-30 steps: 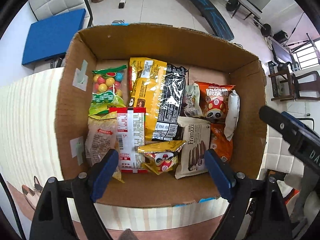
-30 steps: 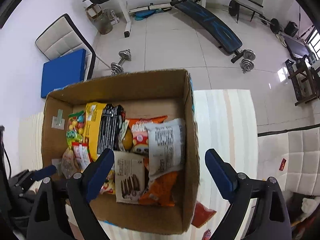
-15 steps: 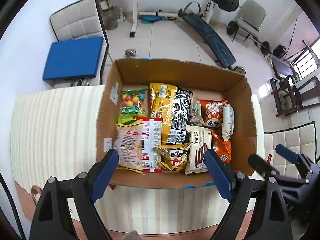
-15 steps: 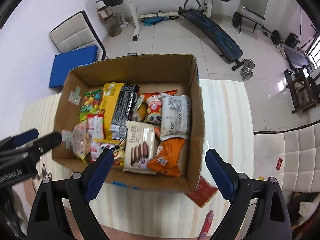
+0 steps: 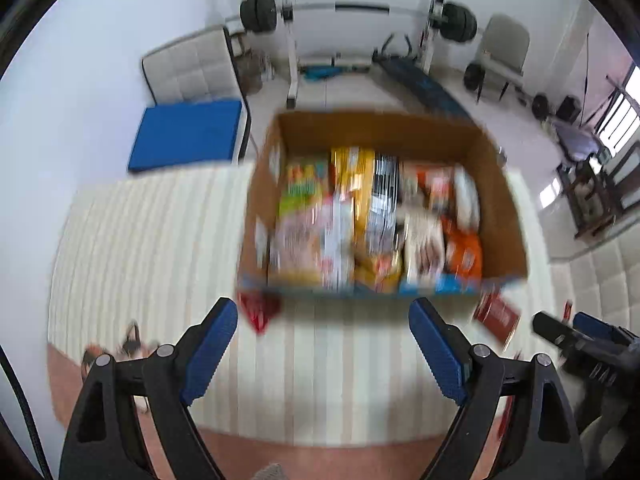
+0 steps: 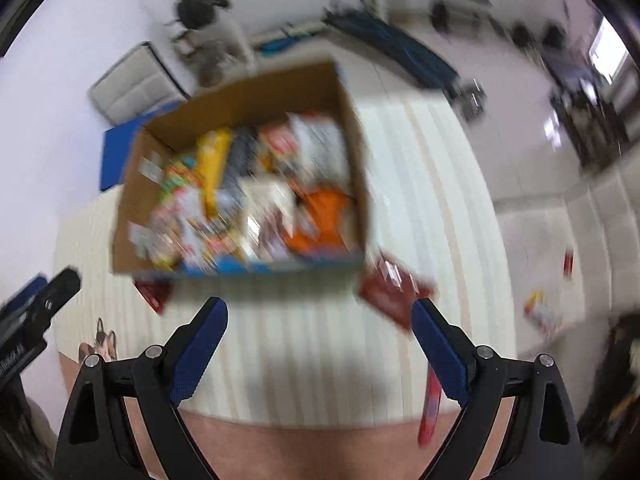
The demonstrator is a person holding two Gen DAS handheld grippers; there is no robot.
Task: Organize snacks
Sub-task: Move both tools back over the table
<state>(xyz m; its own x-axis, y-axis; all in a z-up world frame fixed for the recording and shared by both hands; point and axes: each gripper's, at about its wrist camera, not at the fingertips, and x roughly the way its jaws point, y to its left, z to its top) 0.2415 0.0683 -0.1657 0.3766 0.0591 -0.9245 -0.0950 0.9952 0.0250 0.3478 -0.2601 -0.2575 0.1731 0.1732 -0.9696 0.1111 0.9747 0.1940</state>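
Observation:
A cardboard box (image 5: 508, 216) full of several snack packets stands on a cream striped cloth (image 5: 160, 248); both views are blurred by motion. It also shows in the right wrist view (image 6: 356, 148). My left gripper (image 5: 324, 344) is open and empty, high above the cloth in front of the box. My right gripper (image 6: 320, 344) is open and empty, also in front of the box. A red packet (image 5: 260, 312) lies at the box's front left corner, another red packet (image 6: 396, 288) at its front right corner.
A thin red stick packet (image 6: 432, 404) lies at the cloth's front edge. More packets (image 6: 540, 312) lie on the white padded surface at the right. A blue-cushioned chair (image 5: 188, 136), weight bench (image 5: 416, 80) and barbell rack stand behind the table.
Both grippers have pulled back and up from the box, which now looks smaller and farther off. Both stay open. The packets beside the box have come into view.

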